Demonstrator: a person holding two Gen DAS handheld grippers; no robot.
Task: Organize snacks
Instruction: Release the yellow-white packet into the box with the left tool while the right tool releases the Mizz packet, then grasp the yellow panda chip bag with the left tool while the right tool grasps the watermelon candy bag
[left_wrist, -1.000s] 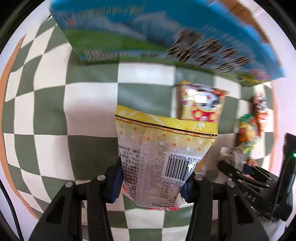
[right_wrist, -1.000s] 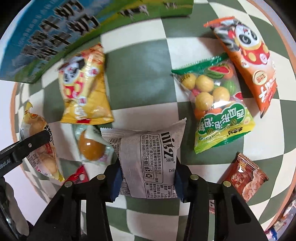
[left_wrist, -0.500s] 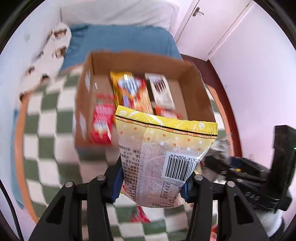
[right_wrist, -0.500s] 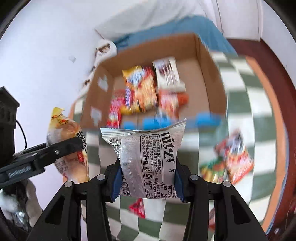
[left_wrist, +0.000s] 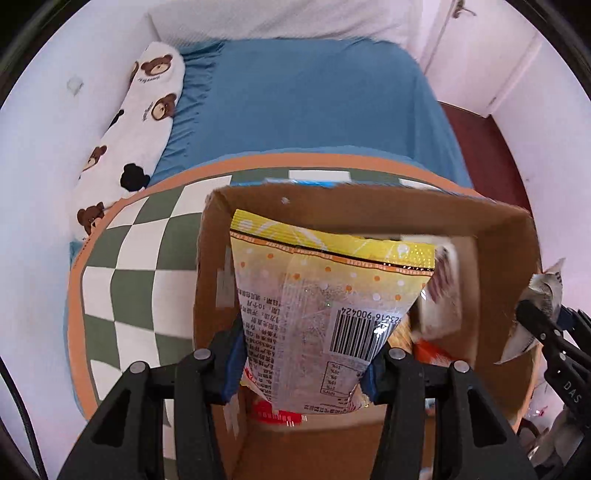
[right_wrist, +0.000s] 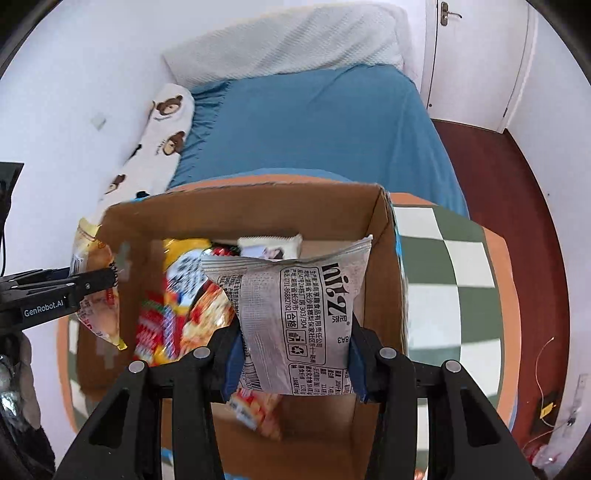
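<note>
My left gripper (left_wrist: 303, 365) is shut on a yellow and clear snack bag (left_wrist: 325, 302) and holds it over the left part of an open cardboard box (left_wrist: 369, 206). My right gripper (right_wrist: 295, 365) is shut on a grey snack packet (right_wrist: 299, 317) over the right part of the same box (right_wrist: 243, 206). Several snack packs (right_wrist: 177, 302) lie inside the box. The right gripper with its grey packet shows at the right edge of the left wrist view (left_wrist: 543, 325). The left gripper with its yellow bag shows at the left of the right wrist view (right_wrist: 88, 284).
The box stands on a round table with a green and white checkered cloth (left_wrist: 129, 280). Behind it is a bed with a blue sheet (left_wrist: 306, 103), a bear-print pillow (left_wrist: 136, 129) and white walls. A dark red floor (right_wrist: 517, 206) and a door lie to the right.
Both grippers have risen from the table, where they gripped their packs among loose snacks, and moved forward over the open box. The box now fills the lower half of both views.
</note>
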